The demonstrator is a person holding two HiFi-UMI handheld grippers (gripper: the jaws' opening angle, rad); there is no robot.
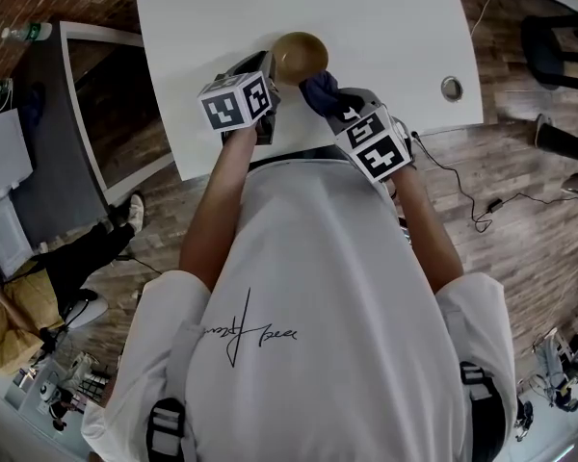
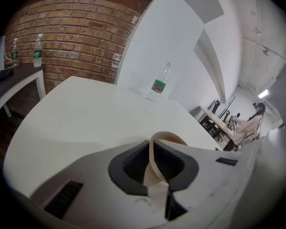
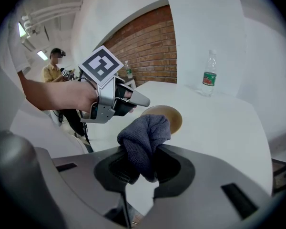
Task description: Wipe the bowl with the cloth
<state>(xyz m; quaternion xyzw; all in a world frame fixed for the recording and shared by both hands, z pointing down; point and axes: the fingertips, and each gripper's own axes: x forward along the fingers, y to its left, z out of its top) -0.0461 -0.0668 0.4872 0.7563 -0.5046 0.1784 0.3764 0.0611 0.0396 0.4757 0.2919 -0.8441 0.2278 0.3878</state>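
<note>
Cloth (image 3: 145, 135) and bowl (image 1: 301, 56) gripped
Cloth is pinched in right gripper (image 3: 142, 152); bowl rim, at 11 o'clock, is clamped by left gripper (image 2: 154, 149).

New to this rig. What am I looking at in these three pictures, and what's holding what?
No robot: a person holds a two-jaw gripper in each hand. The head view looks down from a camera on the person's head. The other two come from cameras riding on each gripper, looking along its jaws. The left gripper is shut on the rim of a tan bowl at the near edge of the white table. The right gripper is shut on a dark cloth beside the bowl. A water bottle stands farther back.
</note>
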